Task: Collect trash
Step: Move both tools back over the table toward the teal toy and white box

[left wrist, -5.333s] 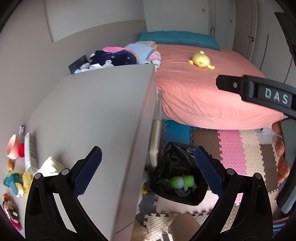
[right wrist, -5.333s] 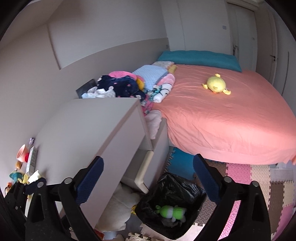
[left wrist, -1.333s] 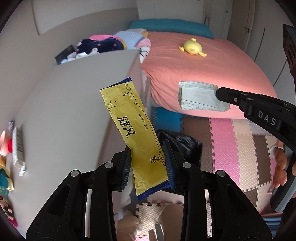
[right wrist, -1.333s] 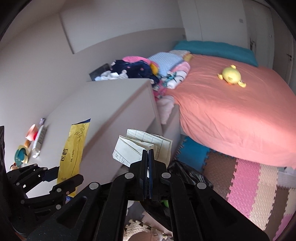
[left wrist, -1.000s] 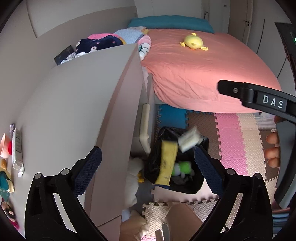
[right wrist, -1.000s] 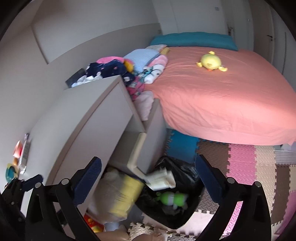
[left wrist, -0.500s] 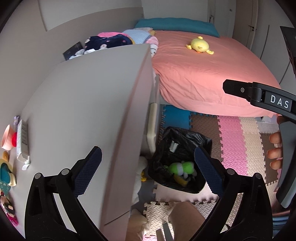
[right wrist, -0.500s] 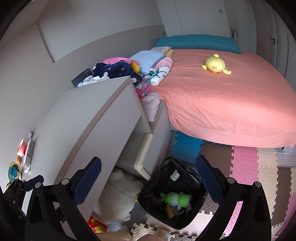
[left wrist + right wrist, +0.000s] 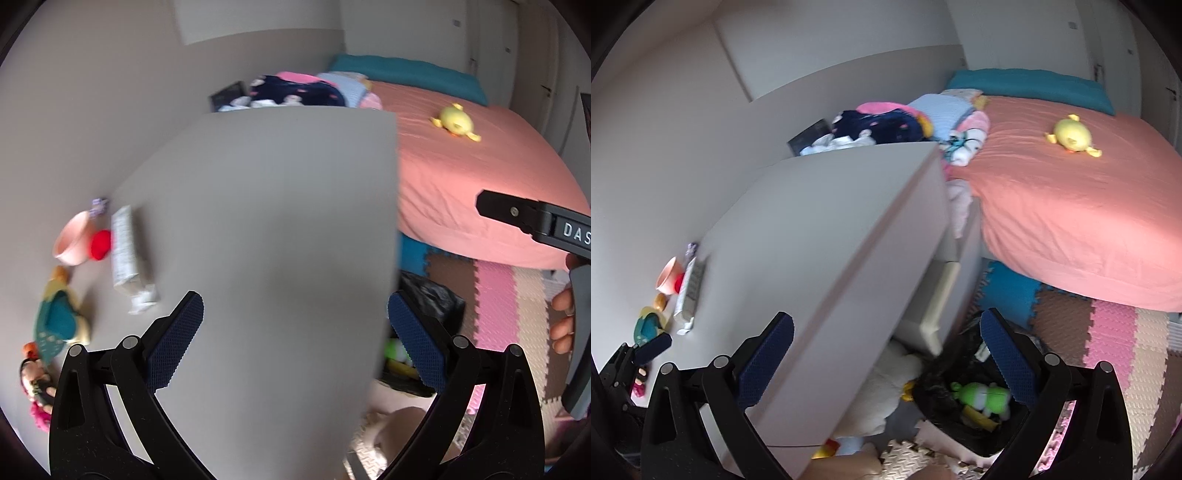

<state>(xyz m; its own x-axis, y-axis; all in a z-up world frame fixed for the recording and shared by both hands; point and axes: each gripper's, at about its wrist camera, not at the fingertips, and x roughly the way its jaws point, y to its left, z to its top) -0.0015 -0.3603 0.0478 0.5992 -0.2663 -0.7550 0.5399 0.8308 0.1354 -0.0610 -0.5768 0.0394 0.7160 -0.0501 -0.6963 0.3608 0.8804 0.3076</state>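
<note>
Both grippers are open and hold nothing. My left gripper point(image 9: 295, 341) hovers over the grey dresser top point(image 9: 266, 221). A white wrapper point(image 9: 125, 254) with a crumpled end lies at the left of that top, also visible in the right wrist view as the white wrapper point(image 9: 689, 291). My right gripper point(image 9: 886, 345) hangs above the dresser's front edge. On the floor beside the dresser stands the black trash bag point(image 9: 945, 413), holding a green toy point(image 9: 984, 397) and a yellow packet point(image 9: 975, 415). In the left wrist view only part of the trash bag point(image 9: 428, 299) shows past the dresser edge.
A pink cup point(image 9: 72, 242), a red ball point(image 9: 100, 243) and small toys point(image 9: 61, 317) sit near the wrapper. A bed with a pink sheet point(image 9: 1071, 206) carries a yellow plush point(image 9: 1071, 138). Clothes point(image 9: 882, 123) pile behind the dresser. Foam mats point(image 9: 1108, 332) cover the floor.
Both grippers opened and dropped the yellow packet and the folded paper into the trash bag. Since then both views have swung left toward the dresser top and the white wrapper.
</note>
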